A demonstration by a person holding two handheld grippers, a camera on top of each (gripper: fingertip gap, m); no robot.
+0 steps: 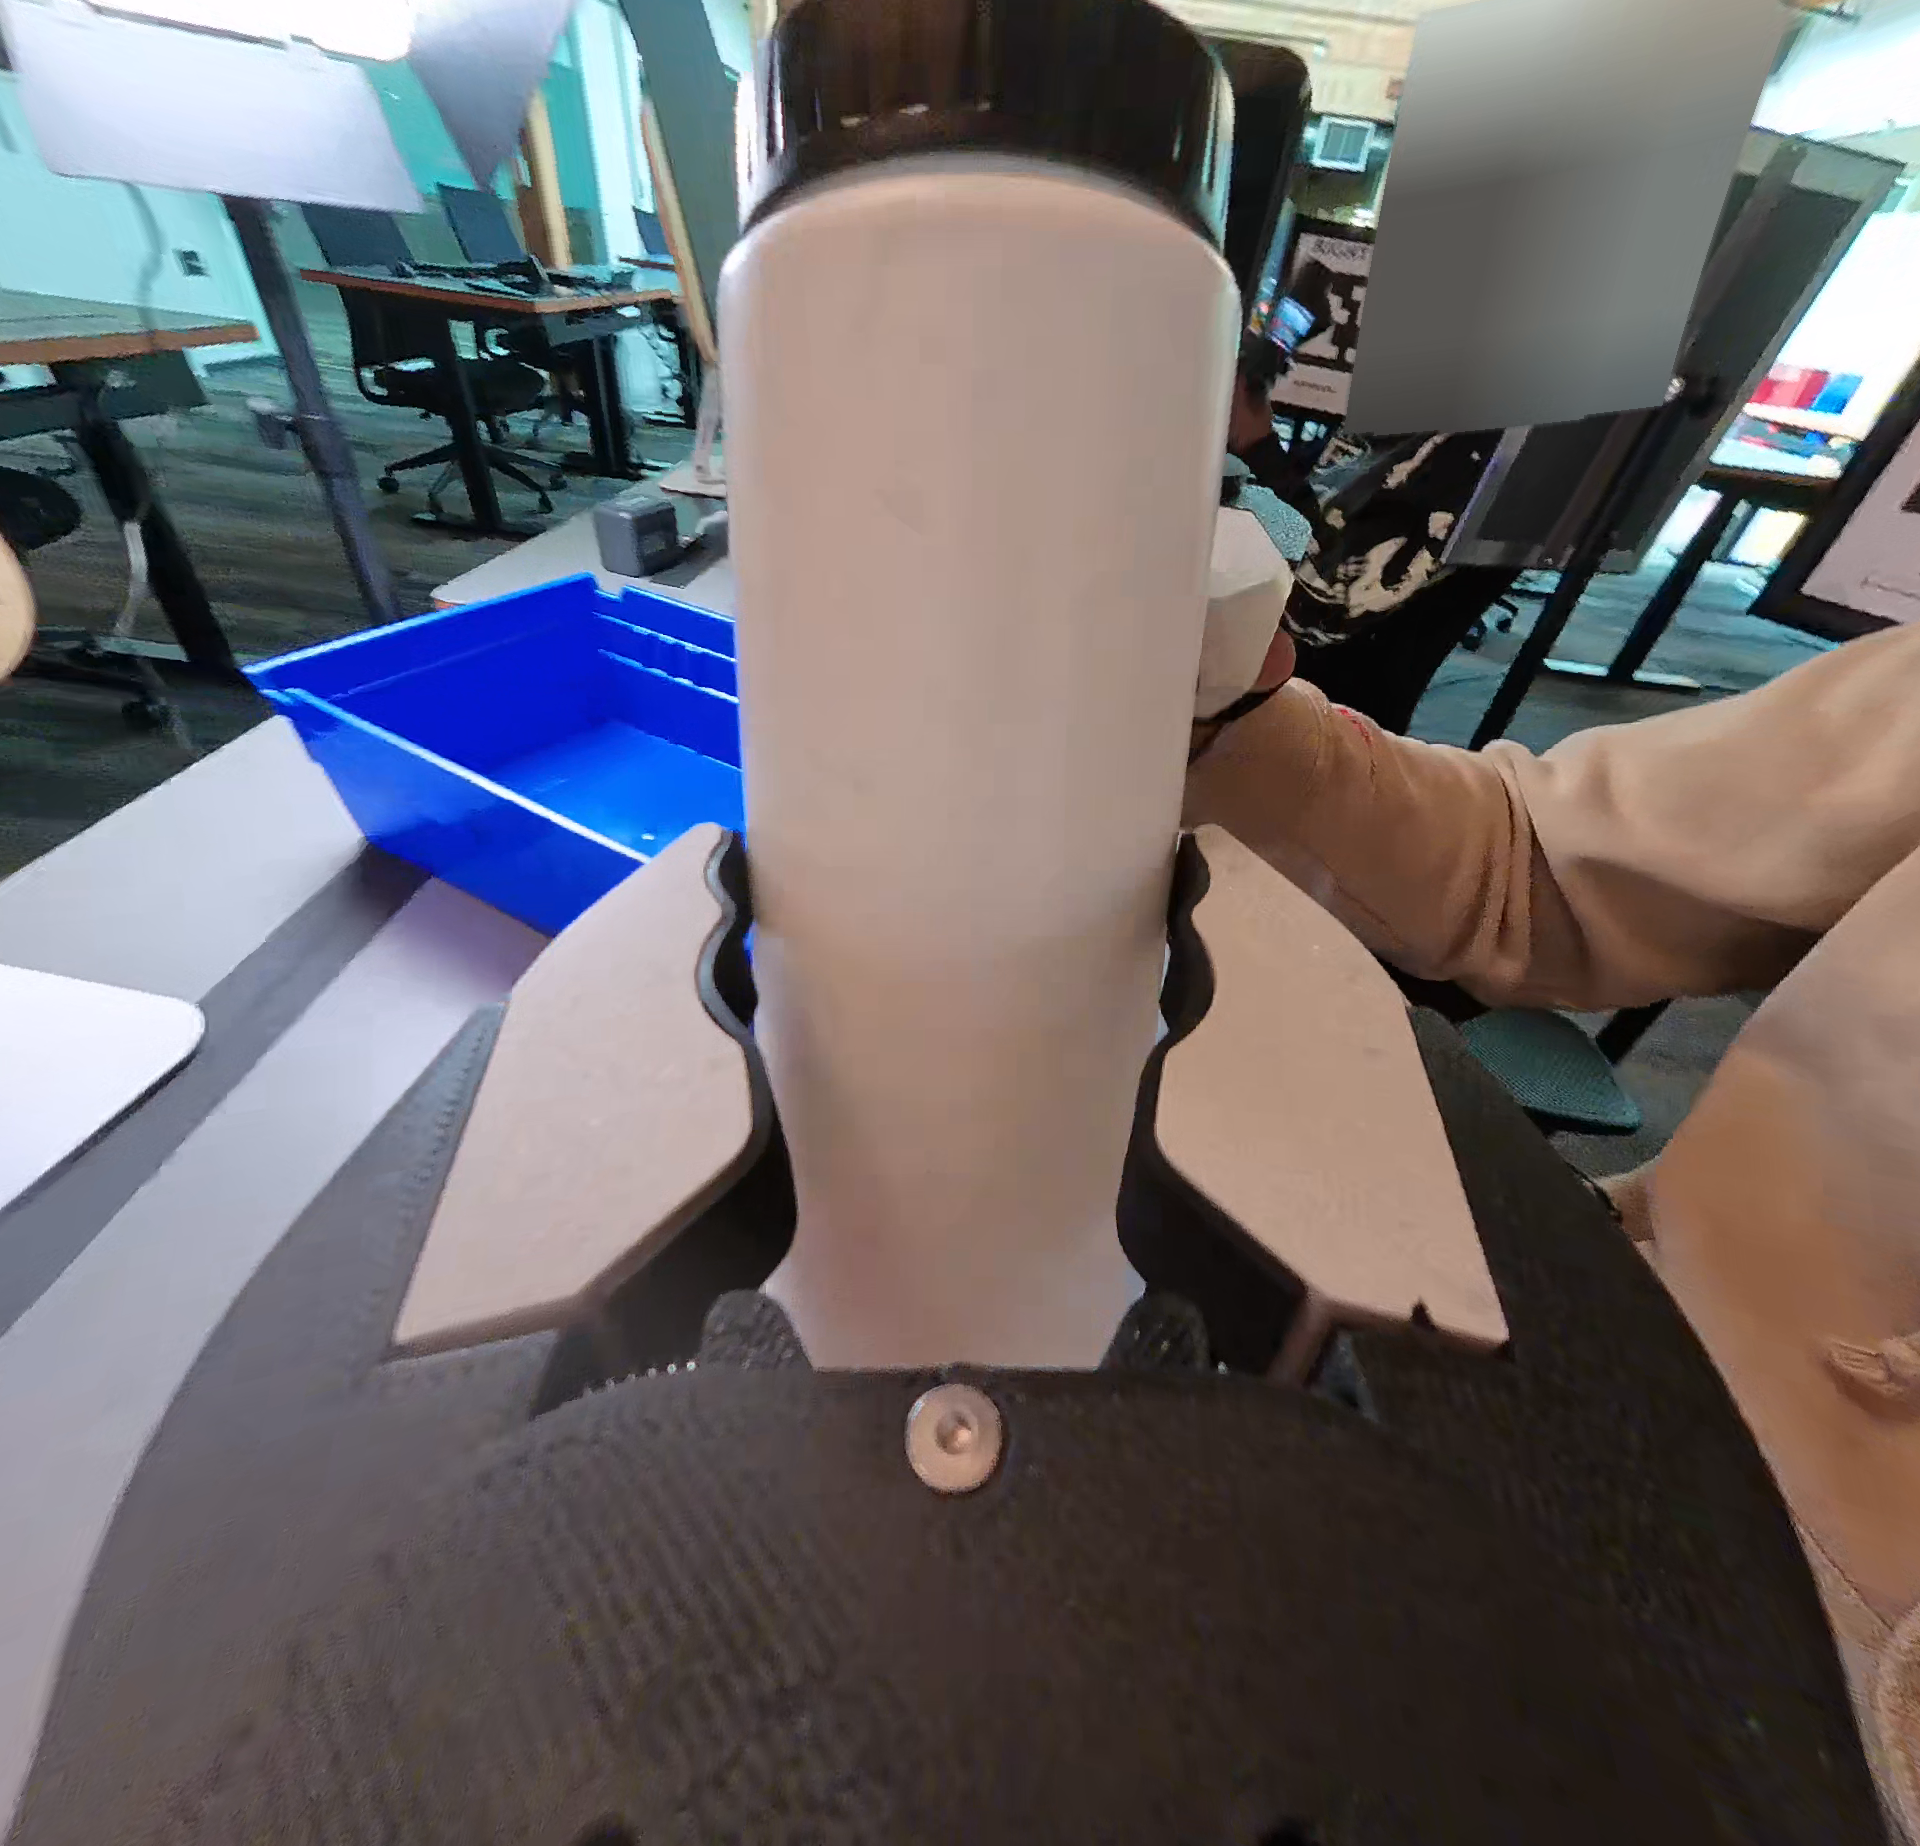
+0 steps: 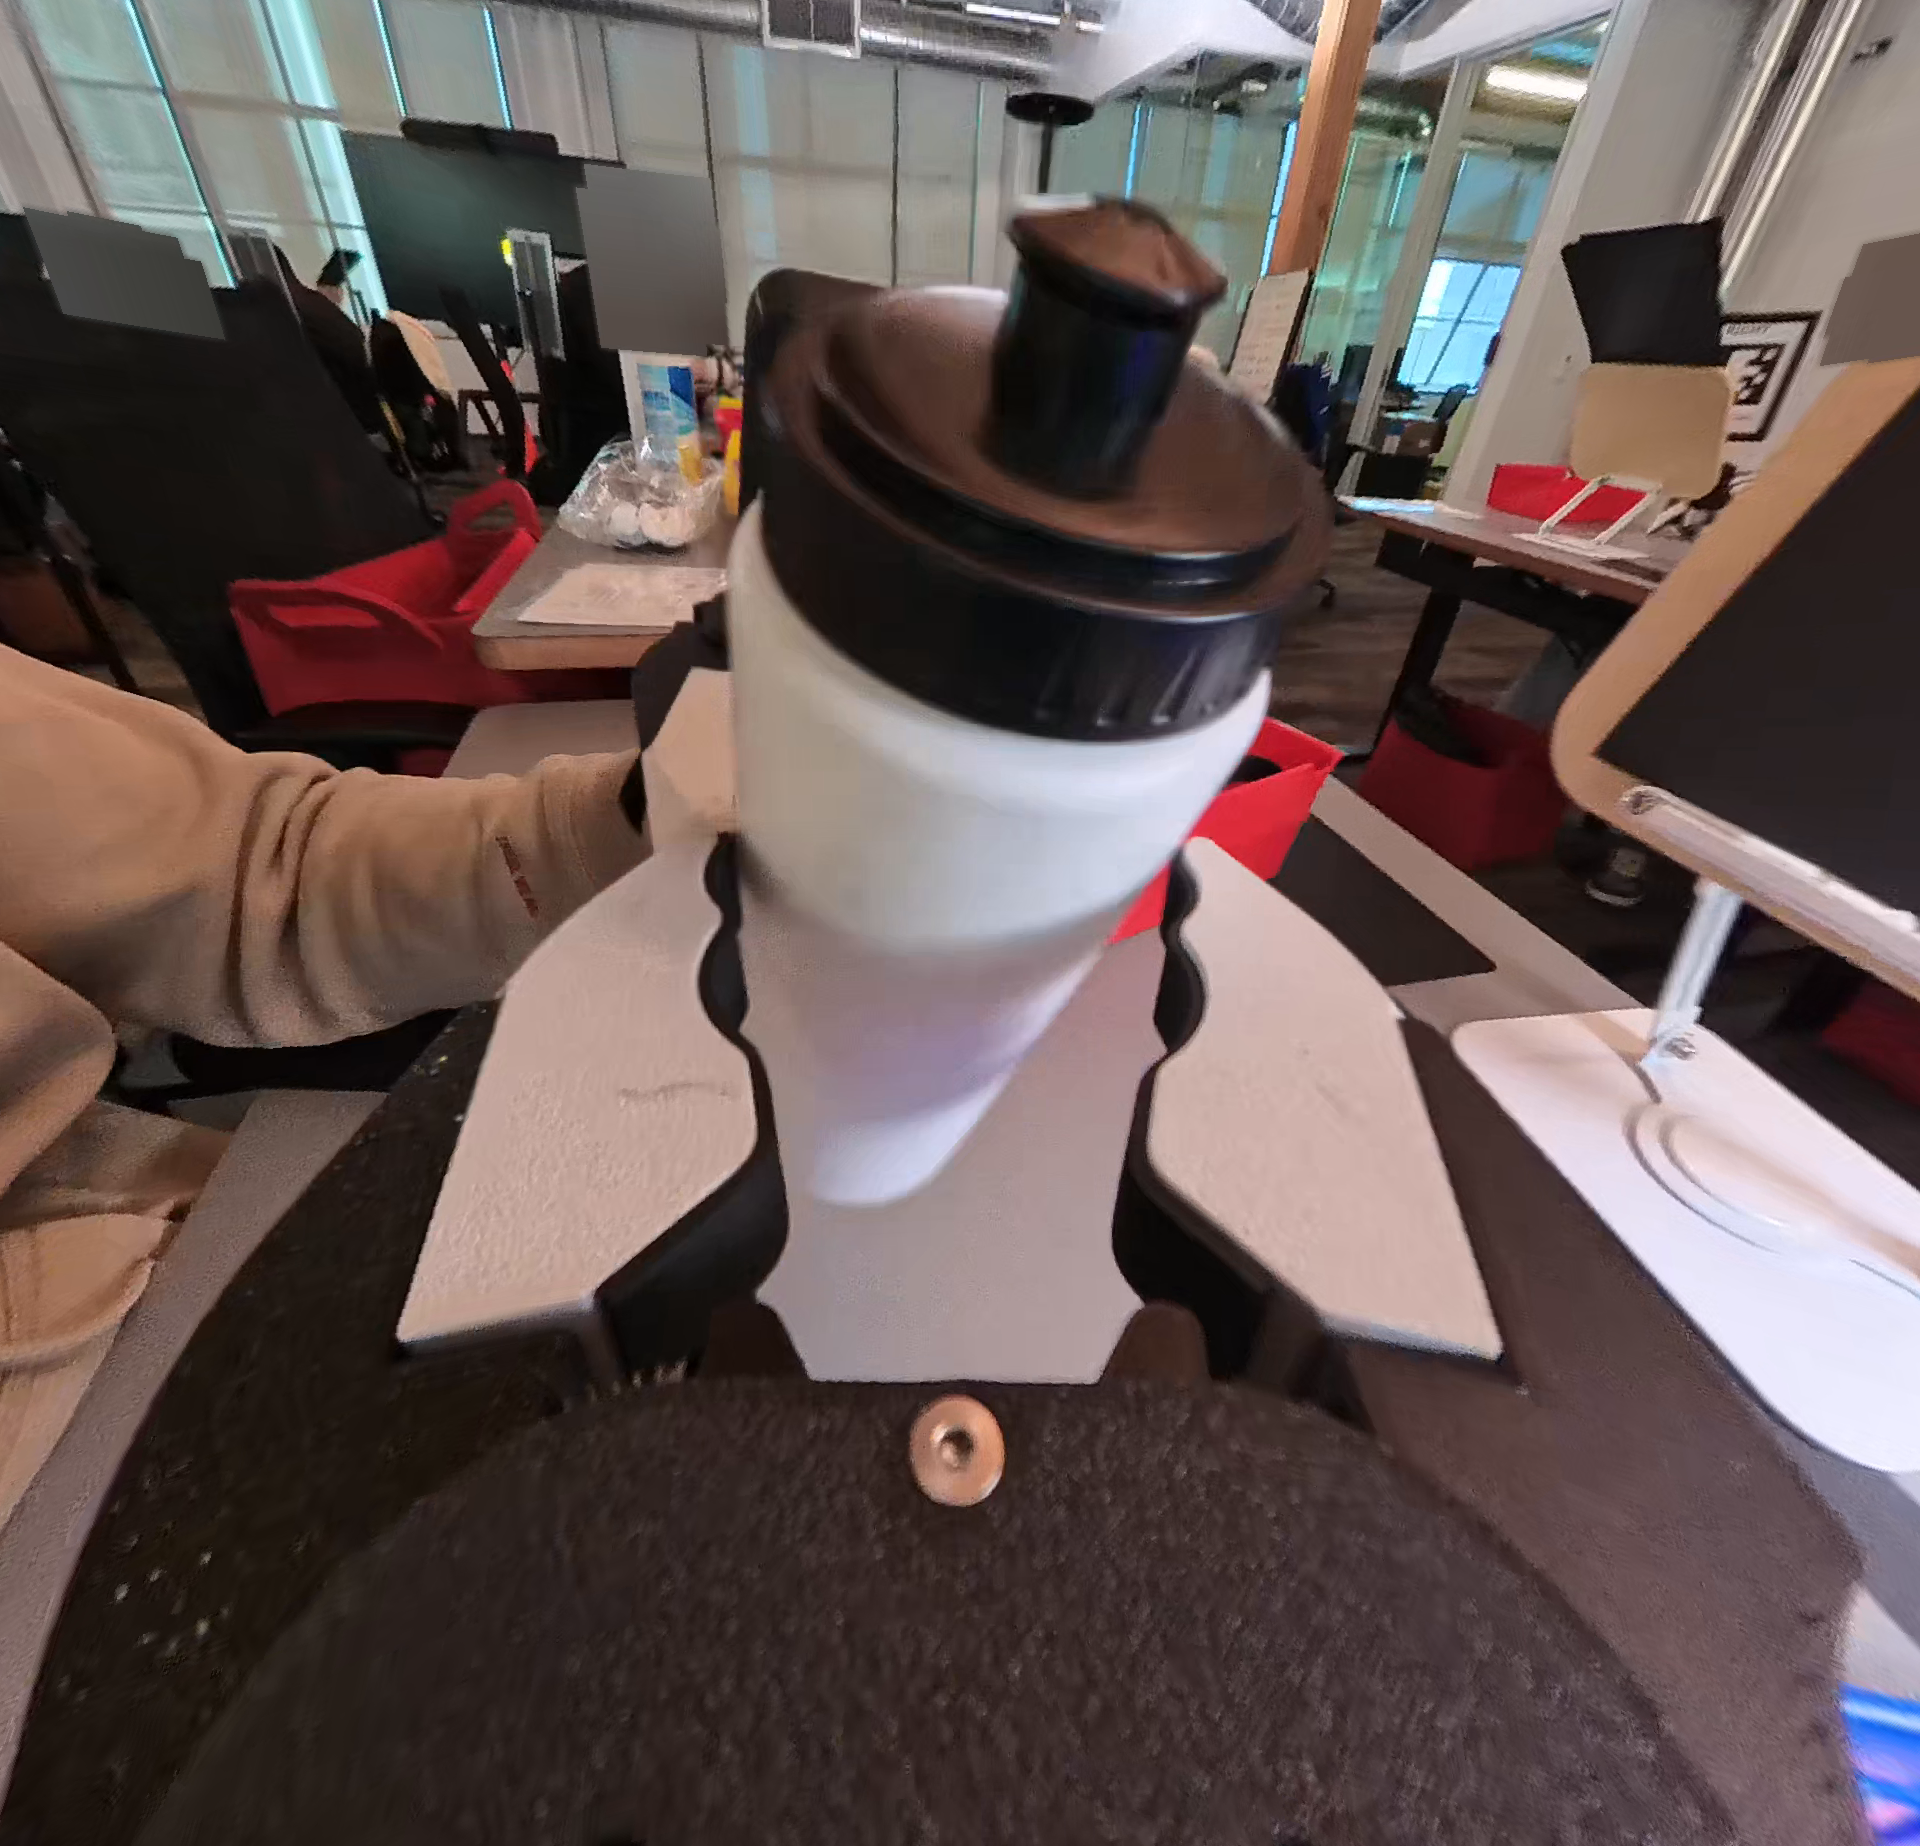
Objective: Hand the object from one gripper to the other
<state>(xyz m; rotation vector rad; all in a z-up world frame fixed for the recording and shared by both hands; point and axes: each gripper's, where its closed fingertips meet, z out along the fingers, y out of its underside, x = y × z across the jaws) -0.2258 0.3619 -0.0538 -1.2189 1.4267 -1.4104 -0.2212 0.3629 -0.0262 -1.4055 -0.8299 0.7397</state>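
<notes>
Left claw (image 1: 961, 861) grips bottle (image 1: 977, 549); right claw's (image 2: 951, 882) hold unclear.

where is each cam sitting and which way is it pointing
Left wrist view: on the left gripper, facing forward along the white bottle toward the blue bin; a beige sleeve shows.
Right wrist view: on the right gripper, facing the bottle's black cap; the sleeve shows at left.
Shared: bottle and sleeve.

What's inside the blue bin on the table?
The visible part of the blue bin holds nothing, only its bare floor. The white bottle, clamped in the left gripper, hides the bin's right side.
</notes>
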